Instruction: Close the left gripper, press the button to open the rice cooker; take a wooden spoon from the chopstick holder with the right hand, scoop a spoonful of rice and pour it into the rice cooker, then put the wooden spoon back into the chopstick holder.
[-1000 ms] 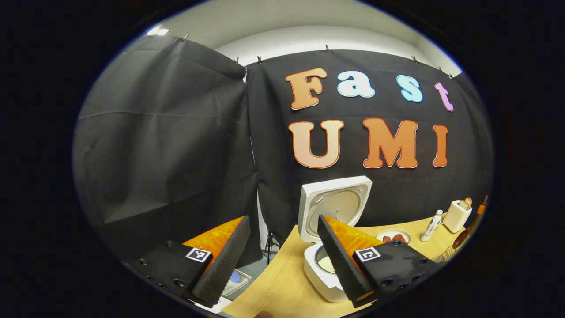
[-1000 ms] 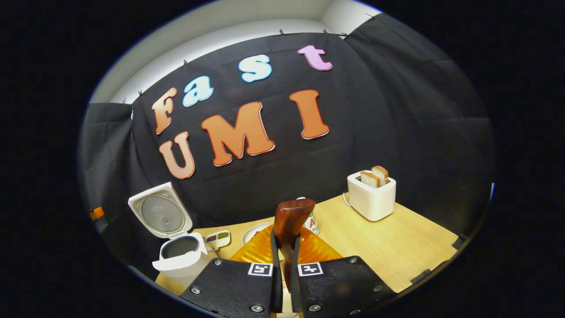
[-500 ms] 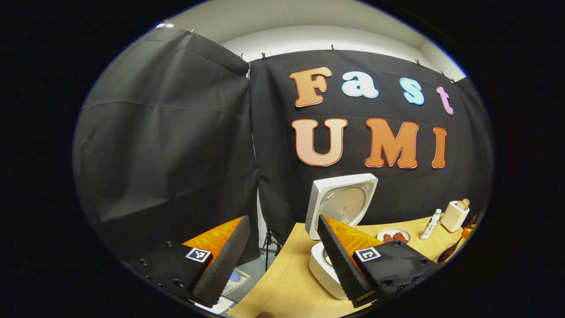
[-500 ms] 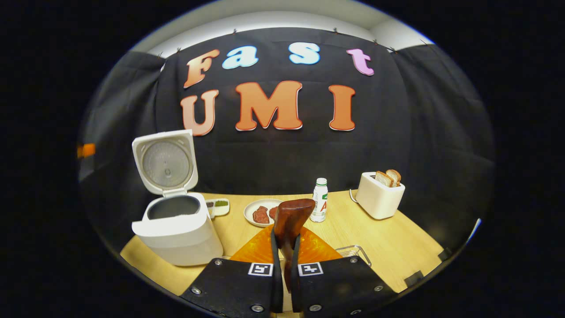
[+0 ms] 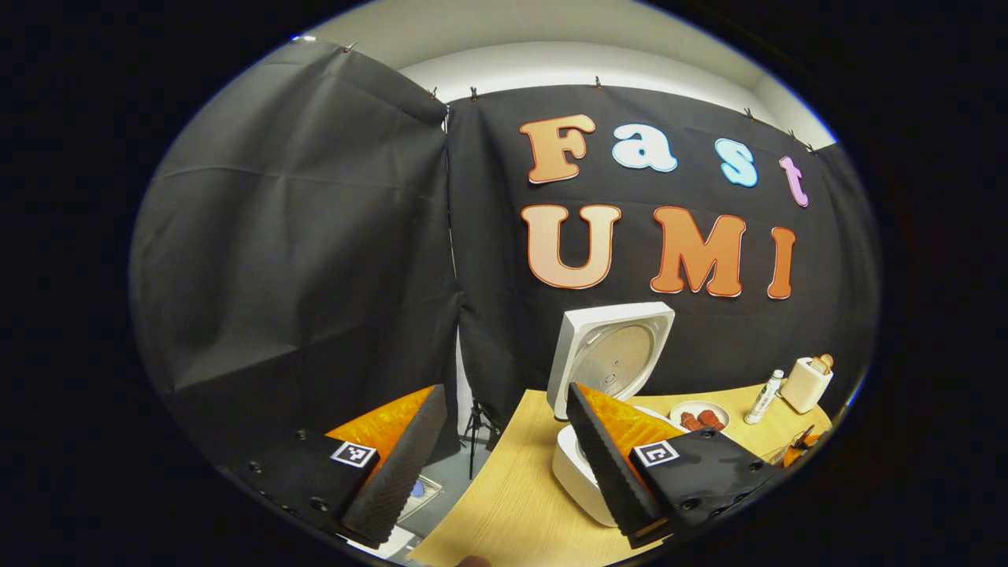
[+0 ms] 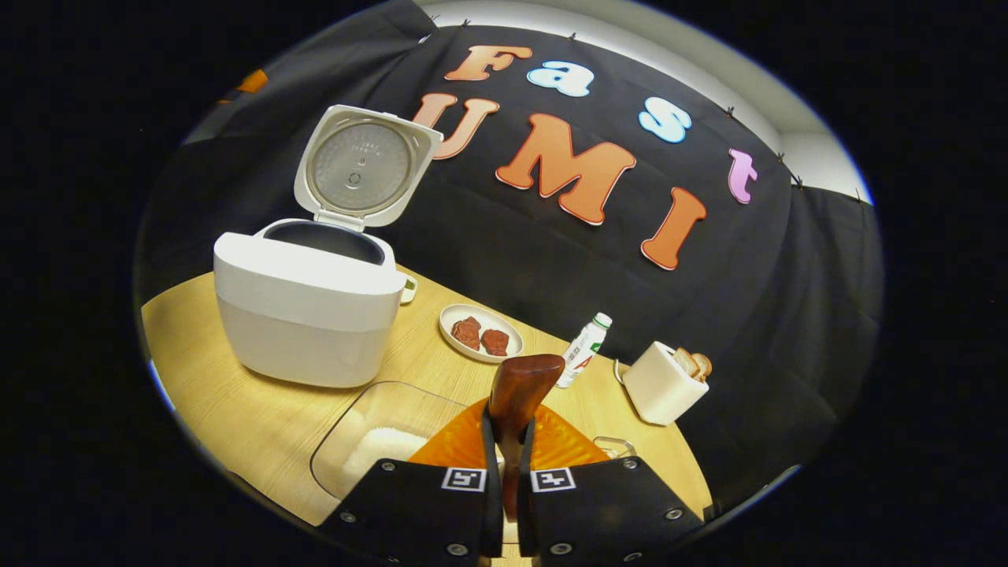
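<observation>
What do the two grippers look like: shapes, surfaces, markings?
Left gripper: black bodies with screws, a square black-and-white marker on each, wedge-shaped fingers with ribbed inner faces. Right gripper: the same black screwed bodies, one square marker each.

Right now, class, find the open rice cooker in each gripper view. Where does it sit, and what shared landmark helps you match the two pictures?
Left gripper view: the rice cooker is right of centre, its pot partly behind the left claw's finger.
Right gripper view: the rice cooker is at upper left, lid raised.
Shared landmark: the toaster holding bread.
</observation>
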`<state>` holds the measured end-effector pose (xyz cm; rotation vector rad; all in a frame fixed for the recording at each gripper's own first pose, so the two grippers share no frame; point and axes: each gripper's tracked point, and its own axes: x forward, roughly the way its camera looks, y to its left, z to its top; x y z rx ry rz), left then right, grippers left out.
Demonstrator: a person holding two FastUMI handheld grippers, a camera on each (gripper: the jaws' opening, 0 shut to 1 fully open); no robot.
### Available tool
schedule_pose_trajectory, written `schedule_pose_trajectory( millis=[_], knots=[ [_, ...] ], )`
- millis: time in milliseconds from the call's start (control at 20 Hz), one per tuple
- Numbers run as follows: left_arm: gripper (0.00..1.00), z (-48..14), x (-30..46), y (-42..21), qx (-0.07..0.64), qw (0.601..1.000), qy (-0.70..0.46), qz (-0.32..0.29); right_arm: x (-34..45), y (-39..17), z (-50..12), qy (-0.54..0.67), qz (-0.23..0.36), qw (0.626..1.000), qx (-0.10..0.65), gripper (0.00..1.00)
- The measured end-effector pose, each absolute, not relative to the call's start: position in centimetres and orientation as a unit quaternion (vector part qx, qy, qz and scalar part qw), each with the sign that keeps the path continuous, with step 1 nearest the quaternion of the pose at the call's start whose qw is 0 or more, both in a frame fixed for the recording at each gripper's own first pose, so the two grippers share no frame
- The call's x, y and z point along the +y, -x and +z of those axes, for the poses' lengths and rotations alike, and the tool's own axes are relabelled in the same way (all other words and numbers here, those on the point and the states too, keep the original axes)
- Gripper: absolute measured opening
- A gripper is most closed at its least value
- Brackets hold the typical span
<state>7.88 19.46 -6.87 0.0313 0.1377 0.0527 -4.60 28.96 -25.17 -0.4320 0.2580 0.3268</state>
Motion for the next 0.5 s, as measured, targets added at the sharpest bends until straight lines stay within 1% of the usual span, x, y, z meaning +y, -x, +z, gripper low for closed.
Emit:
schedule_pose_trajectory(
  millis=[100,250,400,500],
  knots=[
    [1.00,-6.9,19.6,-7.7,0.069,0.997,-0.020,0.027,28.4,4.4,-26.1,0.190,0.151,0.961,0.135,0.07],
    [1.00,-7.1,19.5,-7.6,0.073,0.997,-0.020,0.026,29.1,4.4,-26.9,0.175,0.159,0.962,0.137,0.07],
    [1.00,-7.2,19.6,-7.4,0.074,0.997,-0.018,0.027,30.1,5.0,-28.2,0.115,0.165,0.965,0.165,0.07],
    [1.00,-6.7,19.8,-7.6,0.066,0.997,-0.022,0.032,30.1,5.0,-28.1,0.066,0.158,0.970,0.175,0.06]
  ],
)
